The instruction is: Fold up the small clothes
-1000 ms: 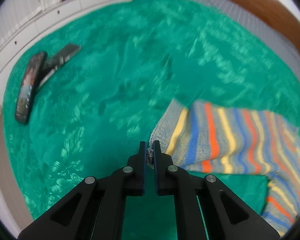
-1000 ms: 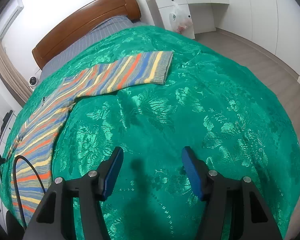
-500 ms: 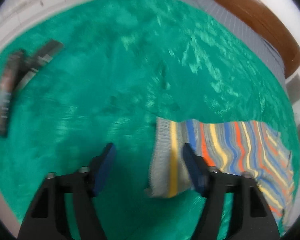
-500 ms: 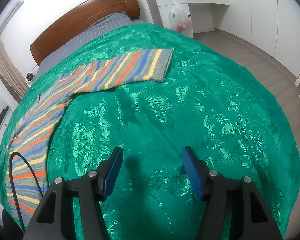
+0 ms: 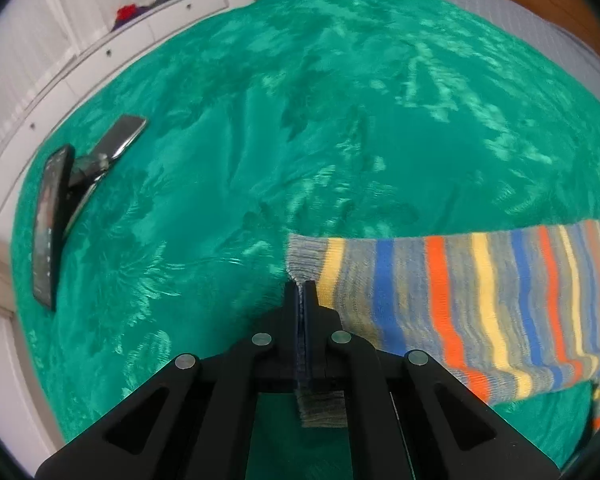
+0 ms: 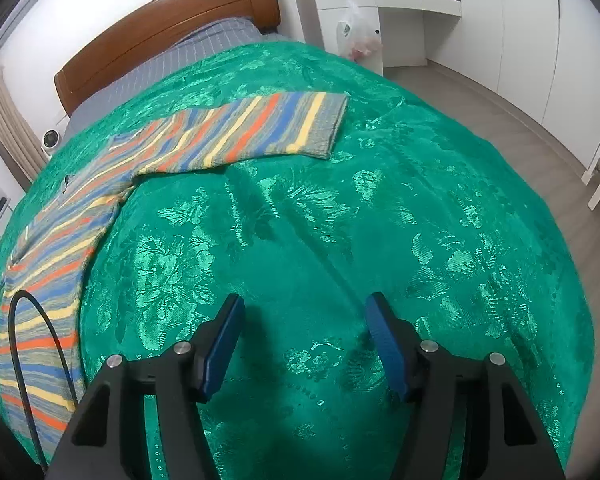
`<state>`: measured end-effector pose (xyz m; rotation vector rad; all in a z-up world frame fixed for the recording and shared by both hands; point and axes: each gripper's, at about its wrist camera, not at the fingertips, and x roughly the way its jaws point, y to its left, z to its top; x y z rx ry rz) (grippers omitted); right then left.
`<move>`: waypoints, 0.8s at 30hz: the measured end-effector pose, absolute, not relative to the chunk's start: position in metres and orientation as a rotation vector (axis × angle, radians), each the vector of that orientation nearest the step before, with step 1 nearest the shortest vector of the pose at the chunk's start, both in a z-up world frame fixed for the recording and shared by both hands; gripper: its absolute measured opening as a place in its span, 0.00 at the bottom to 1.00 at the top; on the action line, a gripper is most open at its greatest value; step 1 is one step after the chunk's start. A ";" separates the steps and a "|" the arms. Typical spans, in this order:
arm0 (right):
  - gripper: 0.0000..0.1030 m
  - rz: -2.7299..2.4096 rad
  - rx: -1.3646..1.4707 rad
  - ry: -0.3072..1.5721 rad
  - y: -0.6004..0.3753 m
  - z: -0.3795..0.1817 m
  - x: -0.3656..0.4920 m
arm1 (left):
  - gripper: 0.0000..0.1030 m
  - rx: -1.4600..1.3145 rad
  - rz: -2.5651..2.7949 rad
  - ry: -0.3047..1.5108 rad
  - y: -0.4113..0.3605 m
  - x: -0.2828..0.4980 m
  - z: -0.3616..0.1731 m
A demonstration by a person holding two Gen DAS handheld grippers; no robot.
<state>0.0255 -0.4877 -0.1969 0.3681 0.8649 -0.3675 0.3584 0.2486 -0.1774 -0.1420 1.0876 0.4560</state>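
Sweater: the striped sweater (image 6: 204, 148) lies spread on the green bedspread (image 6: 380, 240) of the bed.
Left gripper (image 5: 302, 294): jaws pinched shut on the grey cuff (image 5: 304, 254) of one sleeve; knit hangs out below them.
Sleeve axis: runs from those jaws rightward across the left wrist view.
Right gripper (image 6: 304, 336): jaws wide, empty, over bare bedspread; other sleeve lies well apart, ahead and left.
Nearer hand: the left.
Containers: none on the bed; two phones (image 5: 72, 184) lie off left.
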 end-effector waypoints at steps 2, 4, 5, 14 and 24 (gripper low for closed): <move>0.62 -0.364 0.375 0.861 -0.489 -0.196 0.025 | 0.10 -0.166 0.414 1.070 0.245 0.349 -0.169; 0.62 -0.364 0.375 0.850 -0.489 -0.193 0.024 | 0.16 -0.152 0.375 1.046 0.236 0.336 -0.159; 0.62 -0.363 0.373 0.846 -0.487 -0.189 0.023 | 0.28 -0.132 0.331 1.025 0.229 0.319 -0.150; 0.62 0.042 0.356 0.987 -0.417 -0.156 0.003 | 0.70 0.042 -0.172 1.112 0.137 0.154 -0.150; 0.62 0.262 0.257 1.166 -0.350 -0.197 0.009 | 0.53 0.148 -0.276 1.211 0.059 0.102 -0.200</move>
